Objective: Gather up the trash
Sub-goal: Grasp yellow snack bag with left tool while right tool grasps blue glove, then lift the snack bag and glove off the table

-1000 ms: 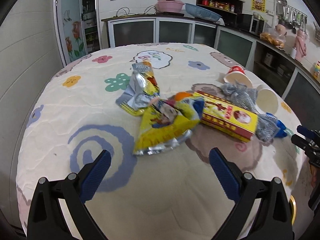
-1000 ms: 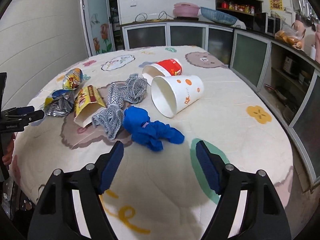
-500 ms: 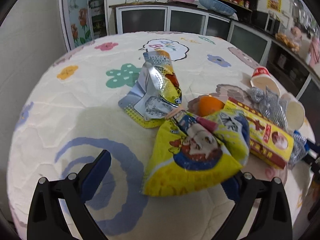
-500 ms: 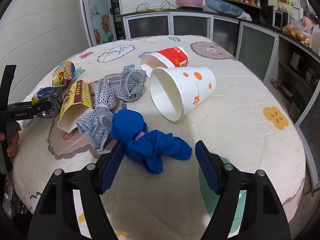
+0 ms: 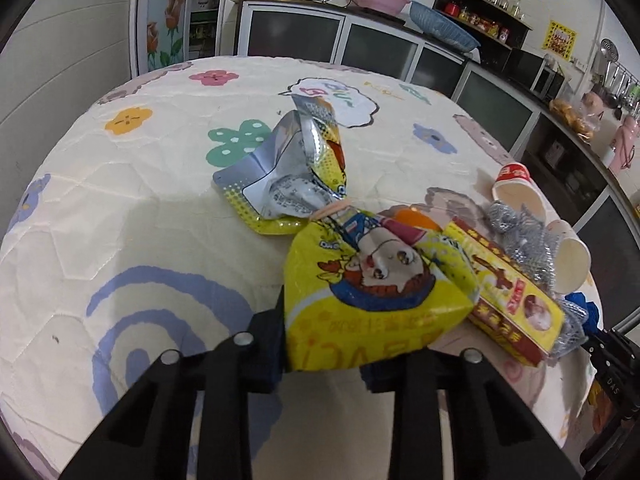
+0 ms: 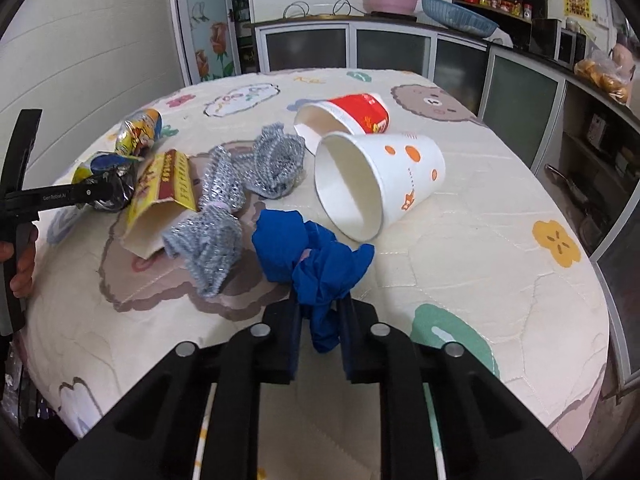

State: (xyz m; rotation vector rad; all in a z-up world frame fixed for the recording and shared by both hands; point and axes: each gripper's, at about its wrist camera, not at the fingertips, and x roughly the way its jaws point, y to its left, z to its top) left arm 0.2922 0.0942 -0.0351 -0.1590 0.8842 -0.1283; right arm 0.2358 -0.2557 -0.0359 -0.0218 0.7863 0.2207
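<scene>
A yellow snack bag (image 5: 376, 288) lies on the patterned tablecloth, its near end between the fingers of my left gripper (image 5: 324, 344). The jaws are closing and the pads pinch the bag. A crumpled blue wad (image 6: 308, 248) sits in front of my right gripper (image 6: 320, 328), whose jaws are closing too, the wad's lower tail squeezed between the pads. Other trash lies between the two: a silver and yellow wrapper (image 5: 296, 176), a yellow and red carton (image 5: 516, 296) and a silver mesh (image 6: 224, 216).
A white dotted cup (image 6: 380, 180) and a red cup (image 6: 348, 114) lie on their sides behind the blue wad. The round table (image 6: 480, 240) drops off to the right towards kitchen cabinets (image 6: 520, 92). A person's hand (image 6: 24, 256) shows at the left edge.
Both grippers went from wide open to closed. The left one moved in onto the yellow bag's near end. The right one came down onto the blue wad.
</scene>
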